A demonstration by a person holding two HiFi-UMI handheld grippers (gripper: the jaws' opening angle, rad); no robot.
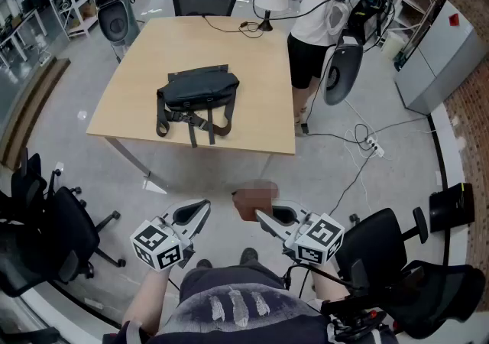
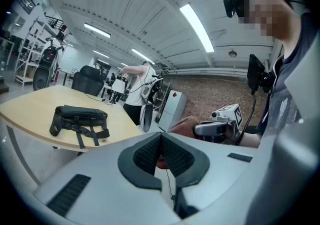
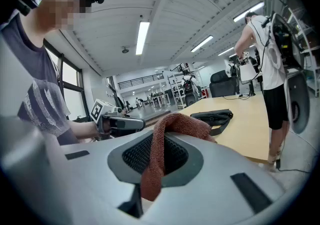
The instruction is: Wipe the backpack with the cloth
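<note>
Right gripper [image 1: 263, 219]: jaws clamped on the cloth [image 3: 175, 121]. A fold of the rust-brown terry is pinched between the pads, one end is draped over the top of the jaws and the other hangs below. It was probably gripped mid-fold so that a loose bunch sticks out ahead of the jaws as a wiping pad, with no hard jaw edge reaching the fabric.

Left gripper [image 1: 200, 209]: pads are pressed together at the tips and nothing is held. It is carried level beside the right one, close to the body. It is presumably left free for pinning the bag down or lifting a strap once wiping begins.

Both grippers are held low in front of the torso, over bare floor, and no work surface is within reach.

Backpack [image 1: 197, 94]: dark, laid flat near the middle of the wooden table [image 1: 252, 67], with straps trailing toward the near edge. It is well apart from both grippers and not touched by the cloth. Lying flat, its broad top face is exposed, so that face can be expected to be wiped first.

Wiping has not yet begun, and the table has to be approached first.

A second person [image 1: 317, 6] is seen at the far right corner of the table, clear of the backpack.
</note>
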